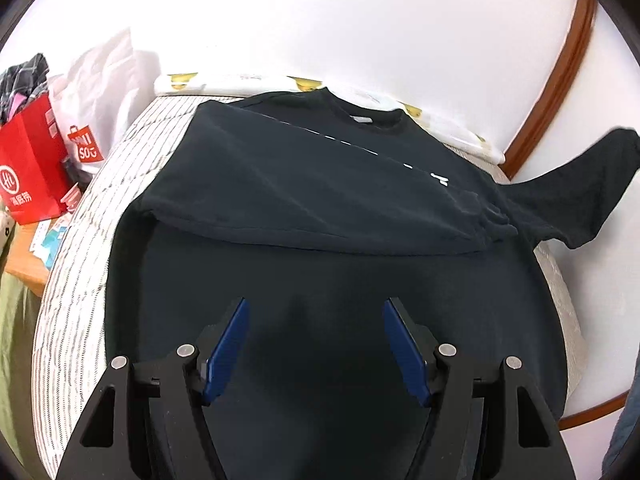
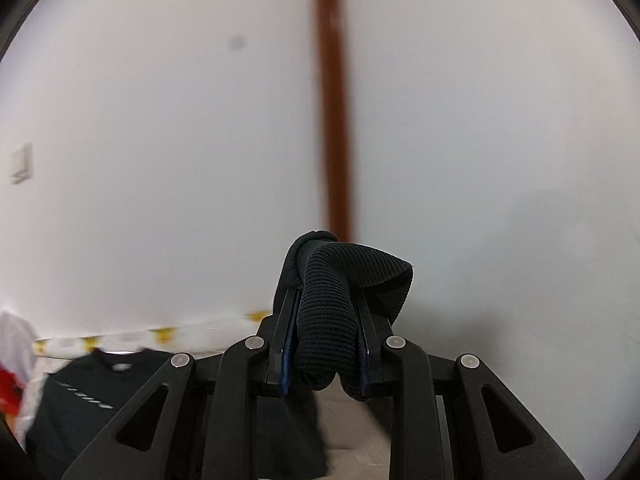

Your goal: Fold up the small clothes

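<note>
a black t-shirt (image 1: 304,184) lies spread on a striped bed cover (image 1: 80,280), its collar toward the white wall (image 1: 360,20) and one side already folded across the middle. the left gripper (image 1: 316,344) hangs over the shirt's near part, its blue fingers (image 1: 224,356) well apart with nothing between them. the right gripper (image 2: 326,344) is raised toward the wall, its fingers clamped on a bunched sleeve (image 2: 332,304) of the shirt, which lifts off the bed's right side. a red paper bag (image 1: 32,176) and a white shopping bag (image 1: 96,108) stand left of the bed.
</note>
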Available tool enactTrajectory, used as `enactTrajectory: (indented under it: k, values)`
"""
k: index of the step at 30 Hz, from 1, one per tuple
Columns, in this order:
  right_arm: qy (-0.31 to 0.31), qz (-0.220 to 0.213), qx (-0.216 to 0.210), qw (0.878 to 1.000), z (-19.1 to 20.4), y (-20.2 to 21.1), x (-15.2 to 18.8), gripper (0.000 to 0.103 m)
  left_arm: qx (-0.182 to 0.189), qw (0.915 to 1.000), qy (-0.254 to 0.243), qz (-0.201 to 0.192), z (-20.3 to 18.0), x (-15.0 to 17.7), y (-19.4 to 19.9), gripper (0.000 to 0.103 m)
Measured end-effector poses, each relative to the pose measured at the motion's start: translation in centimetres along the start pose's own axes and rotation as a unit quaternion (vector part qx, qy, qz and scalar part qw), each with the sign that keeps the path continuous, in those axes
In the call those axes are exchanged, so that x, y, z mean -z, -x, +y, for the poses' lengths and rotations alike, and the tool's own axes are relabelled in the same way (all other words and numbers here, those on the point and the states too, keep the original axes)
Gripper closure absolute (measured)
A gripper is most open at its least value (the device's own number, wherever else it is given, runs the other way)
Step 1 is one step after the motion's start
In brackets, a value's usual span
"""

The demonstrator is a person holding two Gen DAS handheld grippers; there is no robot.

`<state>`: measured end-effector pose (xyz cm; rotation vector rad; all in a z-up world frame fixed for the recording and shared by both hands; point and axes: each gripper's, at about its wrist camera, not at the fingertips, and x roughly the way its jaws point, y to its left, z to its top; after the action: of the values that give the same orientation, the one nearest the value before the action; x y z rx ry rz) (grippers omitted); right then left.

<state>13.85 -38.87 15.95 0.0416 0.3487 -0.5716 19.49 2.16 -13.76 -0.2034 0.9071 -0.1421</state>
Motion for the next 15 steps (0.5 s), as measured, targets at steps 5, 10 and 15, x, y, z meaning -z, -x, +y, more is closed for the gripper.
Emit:
enactTrajectory:
  k: [5,10,15]
  values:
    - [0.021,0.016,-0.051,0.998,9.5,0.3,-0.1,0.078,-0.022,0.9997,0.012,-0.008,2.9,-0.1,0.6,0.037]
    - [0.029,0.05,-0.109,0.992,19.0,0.4,1.9,0.078,-0.033,0.9987,0.037,-0.011,7.2,0.6,1.1,0.037]
    - [0.027,0.082,-0.158,0.984,28.4,0.7,4.1,0.078,-0.039,0.9969,0.067,-0.014,11.5,1.5,1.3,0.037]
